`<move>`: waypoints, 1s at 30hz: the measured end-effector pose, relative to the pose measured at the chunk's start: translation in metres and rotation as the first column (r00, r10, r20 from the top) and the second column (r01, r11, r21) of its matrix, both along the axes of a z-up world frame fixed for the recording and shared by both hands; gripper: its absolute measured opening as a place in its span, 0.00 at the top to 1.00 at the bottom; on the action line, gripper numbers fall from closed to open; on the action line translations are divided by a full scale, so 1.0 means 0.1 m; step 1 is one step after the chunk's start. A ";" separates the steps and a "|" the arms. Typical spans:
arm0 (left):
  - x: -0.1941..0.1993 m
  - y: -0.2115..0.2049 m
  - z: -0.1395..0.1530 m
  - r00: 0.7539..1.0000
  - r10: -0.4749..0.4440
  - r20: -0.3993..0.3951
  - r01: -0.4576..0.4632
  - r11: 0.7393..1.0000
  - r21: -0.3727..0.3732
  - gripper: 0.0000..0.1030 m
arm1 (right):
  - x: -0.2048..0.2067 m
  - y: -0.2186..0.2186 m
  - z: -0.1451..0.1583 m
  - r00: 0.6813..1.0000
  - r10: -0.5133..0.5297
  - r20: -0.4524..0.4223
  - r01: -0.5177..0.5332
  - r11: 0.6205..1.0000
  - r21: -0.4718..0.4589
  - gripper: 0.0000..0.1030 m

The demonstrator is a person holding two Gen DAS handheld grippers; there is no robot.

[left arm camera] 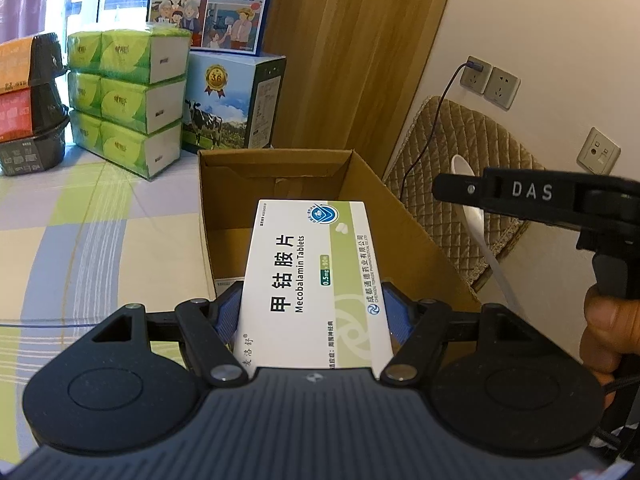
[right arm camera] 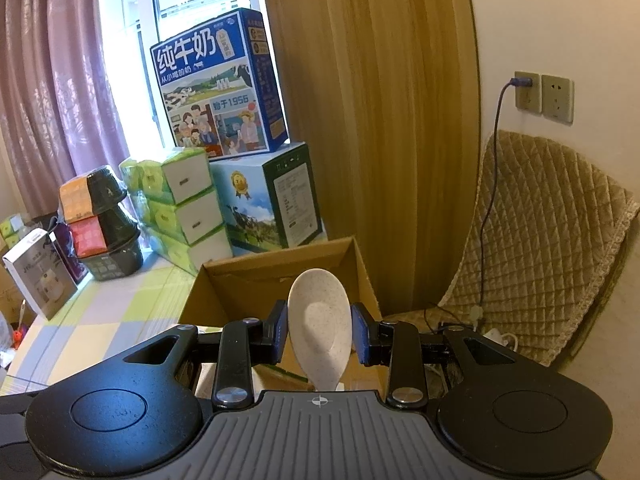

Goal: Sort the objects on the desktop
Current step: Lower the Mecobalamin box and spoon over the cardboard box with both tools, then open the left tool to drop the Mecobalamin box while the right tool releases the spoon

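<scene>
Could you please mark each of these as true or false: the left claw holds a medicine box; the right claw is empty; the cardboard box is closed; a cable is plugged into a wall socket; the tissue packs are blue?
1. The left claw holds a medicine box. True.
2. The right claw is empty. False: it holds a pale spoon.
3. The cardboard box is closed. False: its top is open, with the medicine box held over it.
4. A cable is plugged into a wall socket. True.
5. The tissue packs are blue. False: they are green and white.
</scene>
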State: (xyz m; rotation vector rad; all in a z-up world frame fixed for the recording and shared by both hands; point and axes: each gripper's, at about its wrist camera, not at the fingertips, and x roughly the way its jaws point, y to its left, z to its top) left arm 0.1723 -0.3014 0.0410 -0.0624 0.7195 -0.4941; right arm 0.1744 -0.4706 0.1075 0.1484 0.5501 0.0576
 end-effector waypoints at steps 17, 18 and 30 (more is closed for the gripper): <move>0.15 -0.01 -0.06 1.000 0.012 -0.018 -0.012 1.000 -0.008 0.39 | 0.16 0.06 -0.13 1.000 0.007 -0.029 -0.007 1.000 0.006 0.70; 0.16 -0.01 -0.05 1.000 0.013 -0.016 -0.013 1.000 -0.007 0.39 | 0.16 0.06 -0.13 1.000 0.007 -0.029 -0.007 1.000 0.005 0.70; 0.12 0.21 -0.10 0.998 0.056 -0.027 -0.056 0.998 -0.015 0.39 | 0.18 0.12 -0.16 0.999 0.031 -0.028 -0.030 0.999 0.021 0.70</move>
